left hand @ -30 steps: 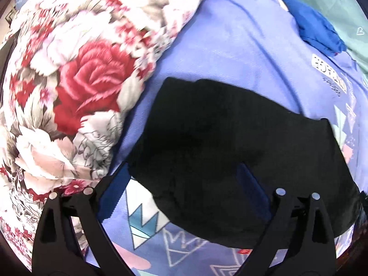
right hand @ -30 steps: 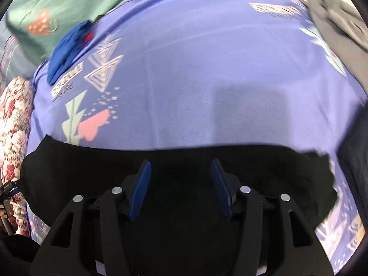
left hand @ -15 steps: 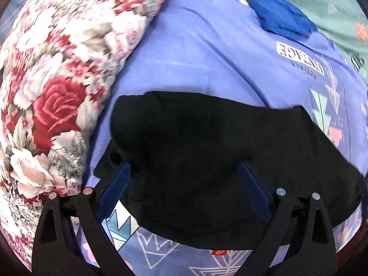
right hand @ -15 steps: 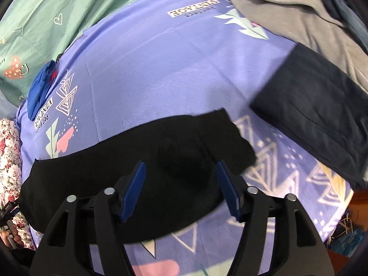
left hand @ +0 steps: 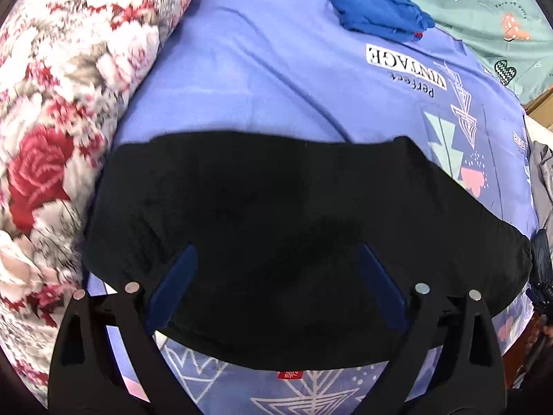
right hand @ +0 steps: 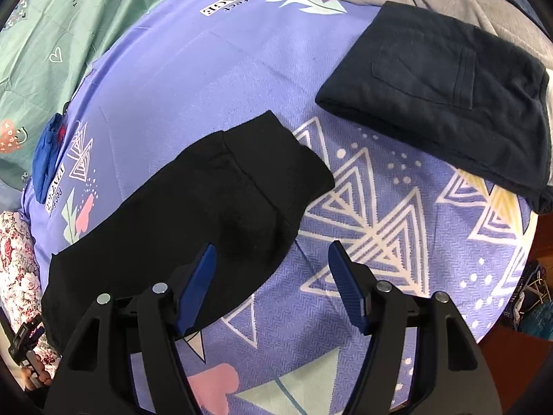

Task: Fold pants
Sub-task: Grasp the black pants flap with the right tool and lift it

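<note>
1. Biggest thing on show: the purple patterned bedsheet [right hand: 214, 79], spread across the whole bed, with a floral quilt [left hand: 65, 103] bunched along its left side in the left wrist view.
2. On that sheet lie the black pants [left hand: 276, 214], flat and apparently folded lengthwise into one long strip; in the right wrist view the cuffed end [right hand: 273, 159] points toward the folded dark navy garment [right hand: 449, 79], clear of it.
3. How they'll handle, by my reading: soft, light knit, no stiffness at all, so they will droop and bunch if pinched in the middle. Better to take an end, at the corners, and carry it over.
4. Left gripper [left hand: 276, 273] hangs over the pants, jaws spread wide, nothing between them.
5. Right gripper [right hand: 273, 269] is just as open and empty, its left finger over the black cloth, its right over bare sheet.
6. Smaller bits: a blue cloth [left hand: 376, 14] near the far edge of the sheet.
7. Hard to call: black on black hides seams and layers, so the fold count is a guess, and whether either finger touches the fabric cannot be told.
</note>
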